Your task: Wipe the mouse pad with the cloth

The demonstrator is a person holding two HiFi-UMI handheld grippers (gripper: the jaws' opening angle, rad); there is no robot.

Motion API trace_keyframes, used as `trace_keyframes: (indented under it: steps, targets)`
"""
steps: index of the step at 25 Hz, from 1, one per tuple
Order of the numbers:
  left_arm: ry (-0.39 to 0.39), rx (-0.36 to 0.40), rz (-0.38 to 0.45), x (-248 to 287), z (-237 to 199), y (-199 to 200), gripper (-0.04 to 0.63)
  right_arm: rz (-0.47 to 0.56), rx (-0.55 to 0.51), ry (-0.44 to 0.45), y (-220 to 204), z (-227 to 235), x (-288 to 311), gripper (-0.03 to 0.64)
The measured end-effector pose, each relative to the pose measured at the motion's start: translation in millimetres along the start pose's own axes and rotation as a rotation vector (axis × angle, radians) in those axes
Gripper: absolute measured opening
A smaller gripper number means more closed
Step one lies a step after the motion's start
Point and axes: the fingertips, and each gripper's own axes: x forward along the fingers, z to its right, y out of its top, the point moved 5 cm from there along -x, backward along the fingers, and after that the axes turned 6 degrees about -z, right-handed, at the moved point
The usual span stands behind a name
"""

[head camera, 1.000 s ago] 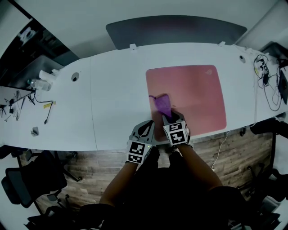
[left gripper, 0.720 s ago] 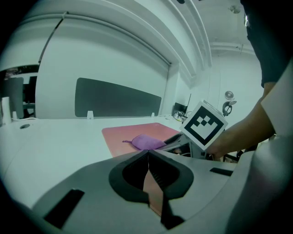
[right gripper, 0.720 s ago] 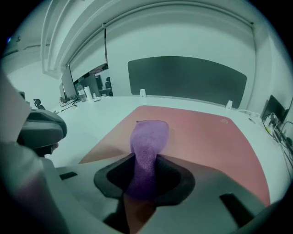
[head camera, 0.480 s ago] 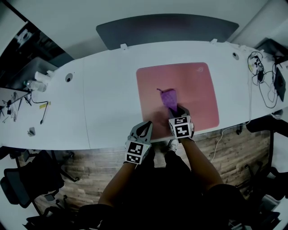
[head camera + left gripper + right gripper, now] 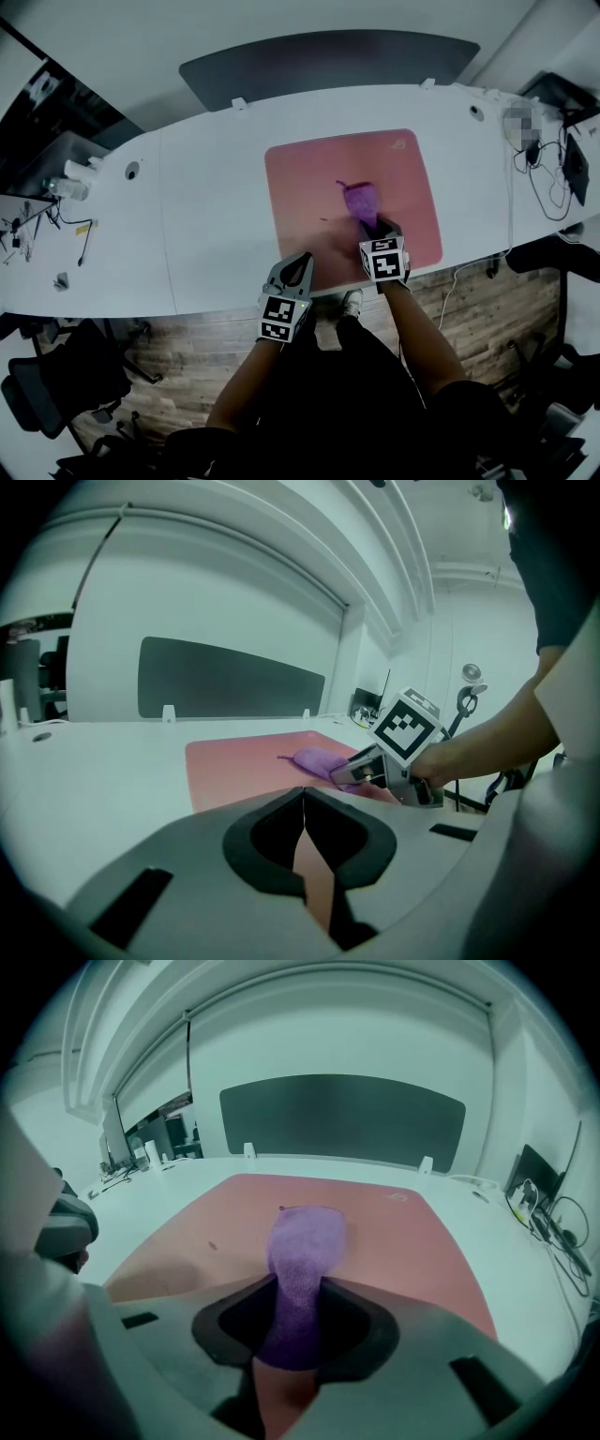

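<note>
White tabletop carries the pink mouse pad. Near its middle lies the purple cloth, clamped in my right gripper's jaws from 6 o'clock. My left gripper, jaws together and empty, is at the pad's 7 o'clock corner. I judge wiping is underway; next, drag the cloth flat across the pad.

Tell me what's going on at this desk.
A person holds a tool in each hand over a white desk. The right tool is shut on a purple cloth, whose free end lies on the pink mouse pad, near its middle. The left tool is shut and empty, by the pad's near edge.
</note>
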Motion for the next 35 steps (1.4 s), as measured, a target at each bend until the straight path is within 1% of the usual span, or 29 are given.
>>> trace_keyframes:
  steps: [7, 13, 17, 20, 22, 30, 35]
  targets:
    - [0.030, -0.011, 0.011, 7.8, 10.4, 8.5, 0.021, 0.015, 0.032, -0.033, -8.5, 37.9, -5.9, 0.135]
    - [0.077, -0.037, 0.008, 9.9, 4.5, 6.9, 0.021, 0.009, 0.051, -0.057, -15.4, 62.5, -10.2, 0.135]
    - [0.082, -0.032, -0.007, 15.8, 4.7, 7.8, 0.021, 0.009, 0.082, -0.073, -20.2, 79.5, -14.2, 0.137]
    - [0.086, -0.040, 0.008, 21.2, 7.9, 13.8, 0.021, 0.010, 0.098, -0.088, -24.6, 92.4, -17.2, 0.138]
    - [0.085, -0.047, 0.017, 24.1, 9.7, 16.3, 0.021, 0.008, 0.104, -0.103, -27.1, 100.8, -18.8, 0.137]
    - [0.079, -0.041, 0.006, 28.2, 12.0, 15.1, 0.021, 0.002, 0.143, -0.165, -37.4, 132.7, -26.1, 0.137]
    - [0.073, -0.039, 0.006, 26.2, 13.2, 13.7, 0.021, -0.005, 0.147, -0.205, -42.3, 149.3, -29.4, 0.137]
